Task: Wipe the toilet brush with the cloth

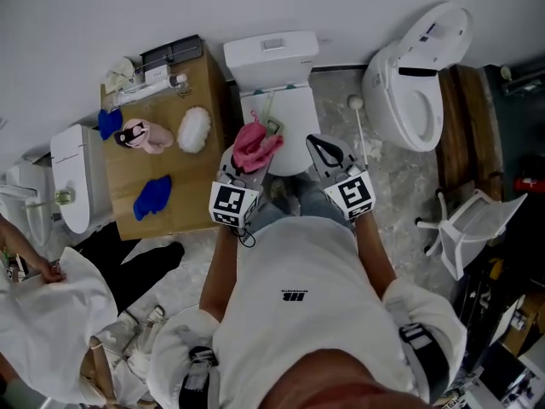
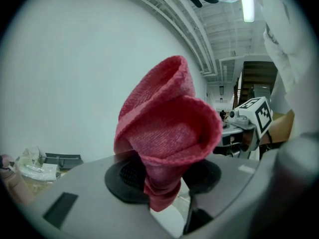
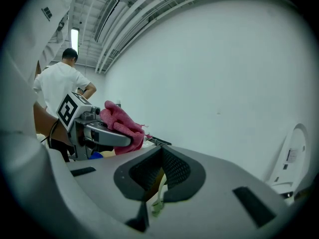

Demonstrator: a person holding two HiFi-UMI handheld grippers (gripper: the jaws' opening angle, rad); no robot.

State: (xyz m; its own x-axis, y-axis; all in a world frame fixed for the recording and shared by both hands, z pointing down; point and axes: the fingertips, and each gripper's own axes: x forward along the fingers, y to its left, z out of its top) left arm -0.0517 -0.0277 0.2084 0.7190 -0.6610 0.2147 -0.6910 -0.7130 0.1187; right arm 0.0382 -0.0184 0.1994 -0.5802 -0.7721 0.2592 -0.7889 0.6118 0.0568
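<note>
— What sort of place is this?
— A mock bathroom in a hall: one toilet [image 1: 271, 66], a second toilet [image 1: 409, 83] to its right, a third toilet [image 1: 70, 173] beyond the tabletop [image 1: 192, 186] to its left.
— Why a hall?
— Bare ceiling pipes [image 2: 199, 49] and a strip light [image 2: 247, 9] overhead.

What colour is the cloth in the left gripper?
Pinkish red cloth, clearest in the left gripper view.

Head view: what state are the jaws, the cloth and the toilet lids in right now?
Left gripper: jaws shut on cloth.
Right gripper: jaws shut, empty.
Cloth: bunched, held in the air.
Middle toilet: lid down.
Right toilet: lid up.
</note>
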